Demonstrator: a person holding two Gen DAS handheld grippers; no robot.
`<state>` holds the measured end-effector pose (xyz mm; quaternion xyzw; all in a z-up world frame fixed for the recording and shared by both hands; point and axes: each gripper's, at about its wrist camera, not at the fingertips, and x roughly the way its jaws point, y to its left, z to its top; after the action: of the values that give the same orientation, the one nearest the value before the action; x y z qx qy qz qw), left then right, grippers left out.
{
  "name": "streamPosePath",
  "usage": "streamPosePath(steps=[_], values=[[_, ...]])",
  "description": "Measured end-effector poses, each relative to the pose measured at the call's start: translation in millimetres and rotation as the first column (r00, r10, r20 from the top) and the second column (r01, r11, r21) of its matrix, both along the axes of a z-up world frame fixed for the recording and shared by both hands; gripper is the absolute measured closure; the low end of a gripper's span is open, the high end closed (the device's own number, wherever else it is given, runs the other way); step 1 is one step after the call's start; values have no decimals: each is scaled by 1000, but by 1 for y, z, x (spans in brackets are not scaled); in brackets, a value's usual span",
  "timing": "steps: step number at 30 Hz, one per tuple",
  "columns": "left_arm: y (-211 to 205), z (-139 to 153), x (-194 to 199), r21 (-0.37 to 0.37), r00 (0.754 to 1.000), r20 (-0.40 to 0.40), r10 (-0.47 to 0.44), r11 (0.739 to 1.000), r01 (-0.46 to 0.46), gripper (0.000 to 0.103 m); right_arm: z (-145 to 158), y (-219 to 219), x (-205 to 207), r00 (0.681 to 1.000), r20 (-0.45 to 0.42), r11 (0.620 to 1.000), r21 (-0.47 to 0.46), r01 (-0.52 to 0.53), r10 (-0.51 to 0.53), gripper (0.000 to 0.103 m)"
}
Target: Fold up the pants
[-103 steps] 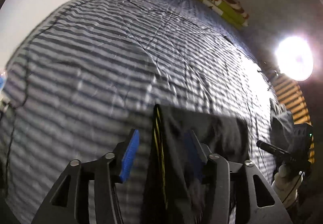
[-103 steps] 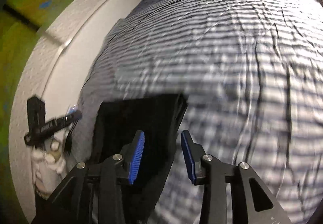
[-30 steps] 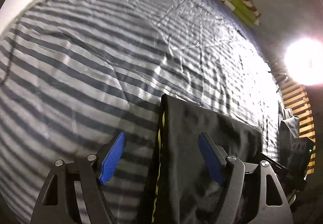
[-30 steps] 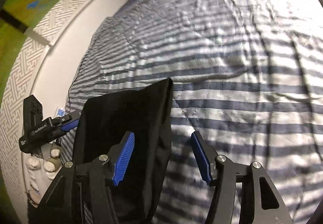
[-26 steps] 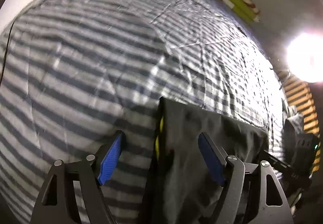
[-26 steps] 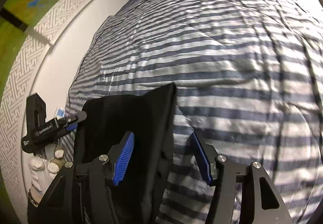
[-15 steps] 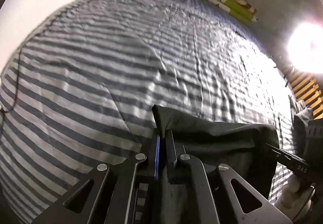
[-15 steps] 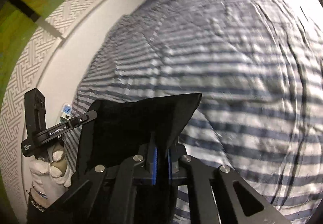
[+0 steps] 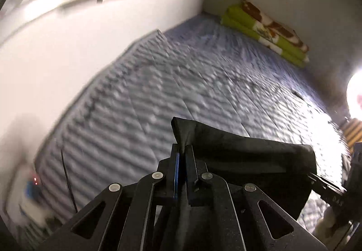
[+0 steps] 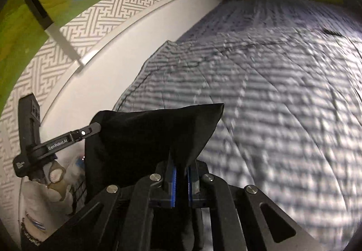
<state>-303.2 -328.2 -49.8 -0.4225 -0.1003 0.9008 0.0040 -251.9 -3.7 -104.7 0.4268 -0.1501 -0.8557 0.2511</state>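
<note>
The black pants (image 9: pixel 244 156) hang stretched between both grippers, lifted above the striped bed. My left gripper (image 9: pixel 181 160) is shut on one top corner of the cloth. In the right wrist view the pants (image 10: pixel 144 135) spread leftward, and my right gripper (image 10: pixel 181 174) is shut on the other corner. The left gripper (image 10: pixel 95 127) shows there at the far end of the cloth, held by a white-gloved hand (image 10: pixel 54 181). The lower part of the pants is hidden below both grippers.
A blue-and-white striped bedspread (image 9: pixel 181 83) covers the bed (image 10: pixel 282 92). A folded green blanket (image 9: pixel 267 29) lies at the far end by the wall. A white wall panel (image 9: pixel 67 47) runs along the left. A bright lamp (image 9: pixel 355 97) glares at right.
Both grippers went from open over the flat pants to shut on its corners, then rose, lifting the cloth off the bed; both views now tilt up toward the wall.
</note>
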Motion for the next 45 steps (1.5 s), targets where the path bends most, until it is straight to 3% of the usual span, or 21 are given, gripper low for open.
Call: streamPosePath(steps=[6, 13, 15, 16, 17, 18, 23, 25, 30, 34, 35, 39, 43, 45], values=[[-18, -4, -71, -35, 999, -25, 46, 998, -47, 99, -9, -37, -65, 998, -56, 998, 62, 21, -17, 97], [-26, -39, -123, -66, 997, 2, 78, 995, -78, 98, -39, -56, -115, 997, -55, 990, 131, 55, -48, 96], [-25, -48, -127, -72, 996, 28, 89, 994, -87, 93, -52, -55, -125, 997, 4, 985, 159, 71, -73, 91], [-27, -49, -126, -56, 994, 40, 105, 993, -102, 88, -56, -51, -127, 995, 34, 982, 168, 88, -95, 84], [-27, -48, -121, -38, 994, 37, 107, 994, -106, 76, -57, -44, -126, 992, 48, 981, 159, 108, -117, 80], [-27, -47, -113, -33, 994, 27, 102, 994, -102, 71, -55, -37, -120, 991, 37, 982, 145, 121, -128, 79], [1, -36, -54, -102, 999, 37, 24, 995, -20, 71, -32, -18, -67, 997, -42, 968, 238, 75, -67, 79], [15, -28, -22, -94, 999, 41, -11, 995, 15, 71, -21, -8, -41, 997, -53, 967, 247, 62, -50, 79], [52, 2, 64, -81, 999, 24, -43, 996, 45, 71, 16, 34, 36, 998, -17, 982, 180, 57, -54, 79], [93, 39, 144, -90, 998, -26, -65, 994, 63, 70, 48, 64, 104, 998, -14, 985, 161, 62, -60, 79], [102, 50, 166, -89, 997, -42, -59, 994, 55, 65, 56, 71, 121, 998, -19, 984, 164, 65, -62, 79], [141, 90, 246, -143, 991, -106, -84, 987, 68, 60, 92, 97, 193, 995, -78, 979, 188, 80, -66, 76], [167, 122, 318, -138, 985, -144, -99, 987, 79, 56, 121, 117, 262, 993, -102, 978, 193, 79, -60, 76], [182, 137, 355, -180, 980, -167, -107, 981, 76, 50, 138, 128, 298, 989, -133, 977, 195, 84, -58, 75]])
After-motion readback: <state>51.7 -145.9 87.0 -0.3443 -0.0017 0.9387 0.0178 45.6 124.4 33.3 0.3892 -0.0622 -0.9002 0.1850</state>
